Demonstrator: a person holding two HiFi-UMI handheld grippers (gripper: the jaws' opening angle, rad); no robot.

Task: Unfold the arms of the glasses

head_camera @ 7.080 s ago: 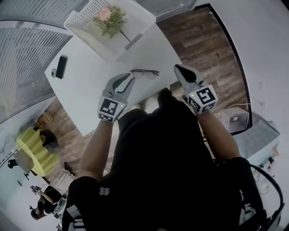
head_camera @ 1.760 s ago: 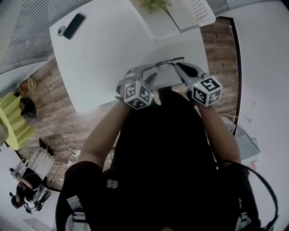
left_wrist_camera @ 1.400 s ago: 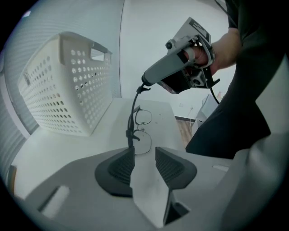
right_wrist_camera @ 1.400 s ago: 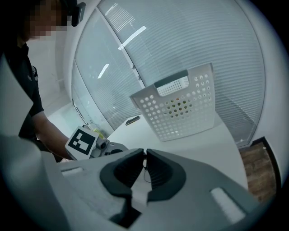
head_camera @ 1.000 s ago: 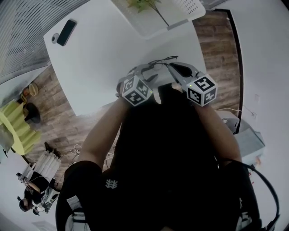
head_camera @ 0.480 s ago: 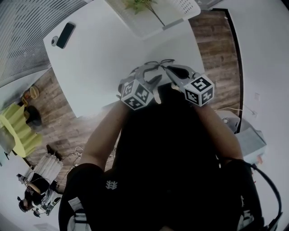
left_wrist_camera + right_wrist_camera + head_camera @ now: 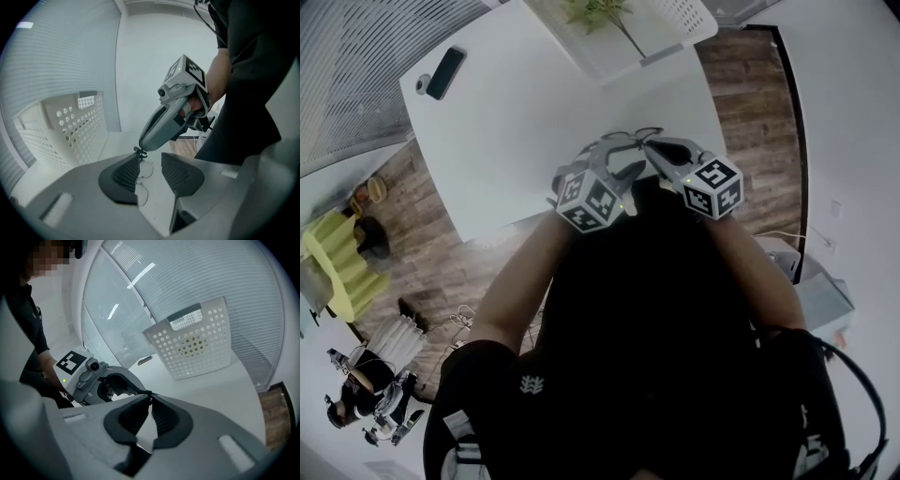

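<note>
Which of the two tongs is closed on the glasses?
The right tongs: their jaws meet on the frame of the glasses. The left tongs stand open, with the glasses merely between them.

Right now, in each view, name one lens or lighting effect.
Head view: fisheye curves the table edges. Left gripper view: the thin glasses fade into the pale surface beneath them. Right gripper view: dark vignette in the corners, basket evenly lit.
</note>
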